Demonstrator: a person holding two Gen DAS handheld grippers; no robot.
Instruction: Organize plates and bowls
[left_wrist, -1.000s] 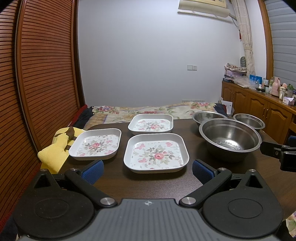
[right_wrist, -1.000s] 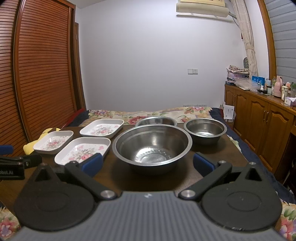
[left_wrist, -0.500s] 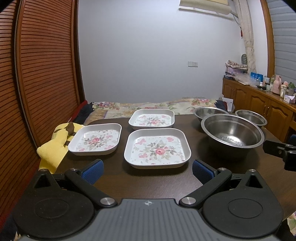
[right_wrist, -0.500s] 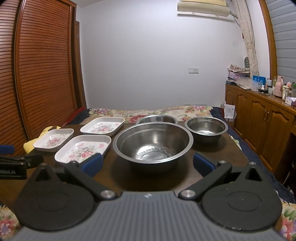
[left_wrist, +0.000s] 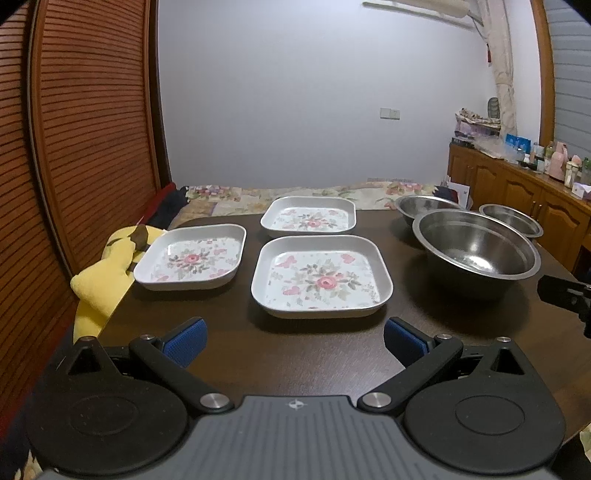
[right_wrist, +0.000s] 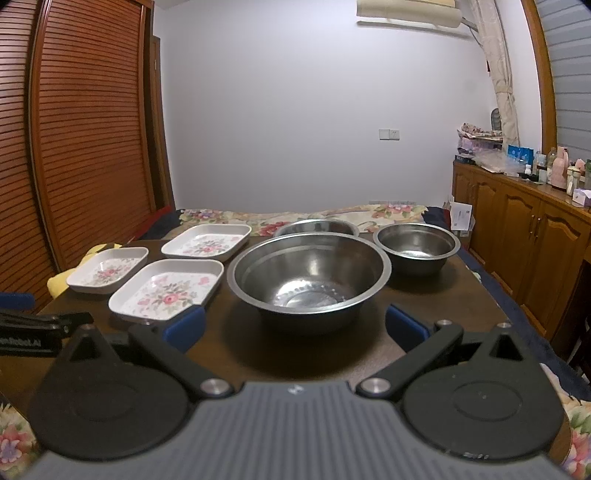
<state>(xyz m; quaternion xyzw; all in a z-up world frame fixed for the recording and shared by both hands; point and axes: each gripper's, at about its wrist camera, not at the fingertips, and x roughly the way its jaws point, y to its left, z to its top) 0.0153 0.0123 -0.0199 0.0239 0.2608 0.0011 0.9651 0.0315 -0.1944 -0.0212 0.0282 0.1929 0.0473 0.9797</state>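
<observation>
The left claw (left_wrist: 294, 341) hangs low over the near edge of the dark tabletop (left_wrist: 314, 354), its blue-padded fingers spread wide with nothing between them. Just ahead of it sits the nearest floral plate (left_wrist: 320, 282), square and white with a pink rose at its centre. To that plate's left, close but apart, lies a second floral plate (left_wrist: 191, 258), and a third floral plate (left_wrist: 309, 218) rests behind the nearest one.

The right claw (right_wrist: 294, 326) is likewise held apart and empty, facing the large steel bowl (right_wrist: 309, 273), which stands just beyond its fingertips. Behind this bowl, partly hidden by its rim, is a far steel bowl (right_wrist: 317, 227), and to the right stands a small steel bowl (right_wrist: 417, 248), clear of the large one. All three bowls stand upright on the right part of the tabletop, the plates on the left part.

A yellow plush toy (left_wrist: 107, 273) droops at the left edge of the tabletop, beside the second plate. Beyond the tabletop lies a bed (right_wrist: 332, 216) with a flowered cover, and a wooden cabinet (right_wrist: 524, 236) runs along the right wall.
</observation>
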